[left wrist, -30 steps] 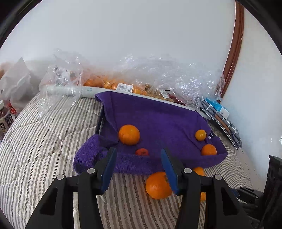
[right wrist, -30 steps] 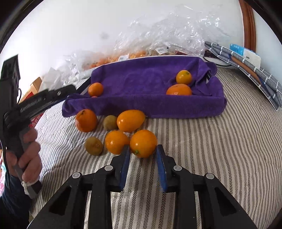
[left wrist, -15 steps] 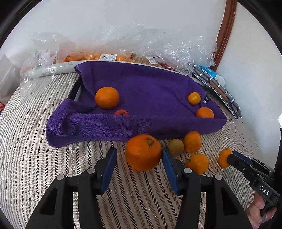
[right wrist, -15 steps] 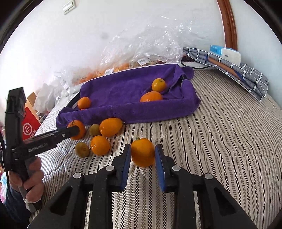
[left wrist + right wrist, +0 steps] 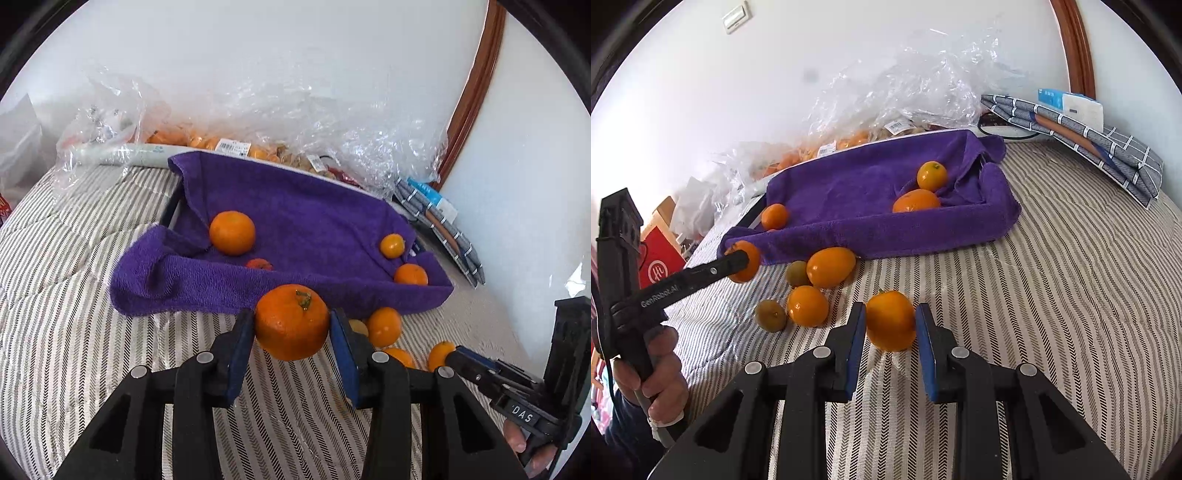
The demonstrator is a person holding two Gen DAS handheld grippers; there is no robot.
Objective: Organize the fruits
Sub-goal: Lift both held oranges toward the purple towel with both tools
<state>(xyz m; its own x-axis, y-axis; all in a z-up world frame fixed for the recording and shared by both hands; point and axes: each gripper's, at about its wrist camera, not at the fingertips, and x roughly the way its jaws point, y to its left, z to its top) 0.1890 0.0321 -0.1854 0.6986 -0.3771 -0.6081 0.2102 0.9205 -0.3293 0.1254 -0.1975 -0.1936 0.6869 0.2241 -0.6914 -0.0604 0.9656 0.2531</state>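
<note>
Orange mandarin point(image 5: 291, 322) clamped in the left gripper point(image 5: 291, 325), another point(image 5: 891, 320) in the right gripper point(image 5: 891, 325); carry both level, release low over the purple towel-lined tray point(image 5: 314, 218).

Small reddish fruit point(image 5: 259, 264) half-hidden behind towel point(image 5: 295, 206) fold; bagged fruit point(image 5: 207, 142) blurred under crumpled plastic point(image 5: 332, 122).

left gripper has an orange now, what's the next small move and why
Probably carry it forward over the towel's near edge and let go inside. The left gripper is shut on the orange, just short of the purple towel lining the tray, where four fruits already lie. The right gripper holds its own orange, well clear.
</note>
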